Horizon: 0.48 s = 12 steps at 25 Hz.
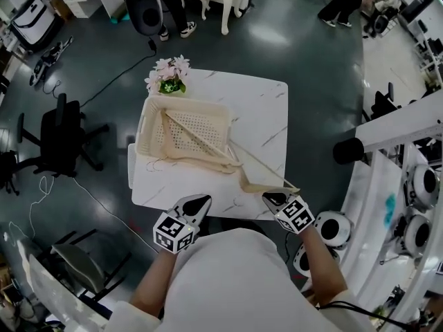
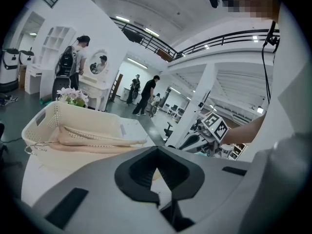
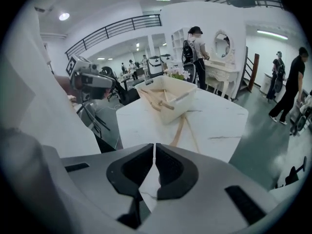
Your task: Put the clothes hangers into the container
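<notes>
Marble table [image 1: 263, 109], hanger [image 1: 266, 167] diagonal from container [image 1: 144, 126] toward right gripper [image 1: 270, 199], closed like left gripper [image 1: 203, 202]

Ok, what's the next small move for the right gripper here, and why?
Probably open the right gripper and ease it forward onto the near end of the hanger. That hanger lies half out of the basket, across its rim onto the table, just ahead of the shut, empty fingers.
</notes>
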Each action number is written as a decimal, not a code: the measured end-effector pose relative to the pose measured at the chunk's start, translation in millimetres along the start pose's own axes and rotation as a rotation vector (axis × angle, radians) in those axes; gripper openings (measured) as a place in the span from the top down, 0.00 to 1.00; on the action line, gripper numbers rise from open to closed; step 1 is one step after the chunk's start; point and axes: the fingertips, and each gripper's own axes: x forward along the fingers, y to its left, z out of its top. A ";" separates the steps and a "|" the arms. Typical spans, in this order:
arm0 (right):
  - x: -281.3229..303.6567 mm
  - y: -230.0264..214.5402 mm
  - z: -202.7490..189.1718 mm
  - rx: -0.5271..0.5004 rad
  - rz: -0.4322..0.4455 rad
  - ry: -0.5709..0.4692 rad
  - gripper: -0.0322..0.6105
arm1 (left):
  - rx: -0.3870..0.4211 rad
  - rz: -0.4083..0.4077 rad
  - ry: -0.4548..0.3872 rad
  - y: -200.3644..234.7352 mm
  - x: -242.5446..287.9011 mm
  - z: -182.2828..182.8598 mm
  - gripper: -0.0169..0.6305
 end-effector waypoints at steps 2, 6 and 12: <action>0.6 -6.2 -16.3 0.013 0.003 0.037 0.91 | -0.006 0.004 0.008 -2.2 2.3 -4.0 0.96; 6.0 -21.6 -49.9 0.023 0.003 0.134 0.86 | -0.019 0.011 0.019 -8.2 7.0 -11.3 0.96; 29.0 -40.1 -87.2 -0.057 0.028 0.281 0.80 | -0.041 0.064 0.060 -5.9 9.9 -29.7 0.96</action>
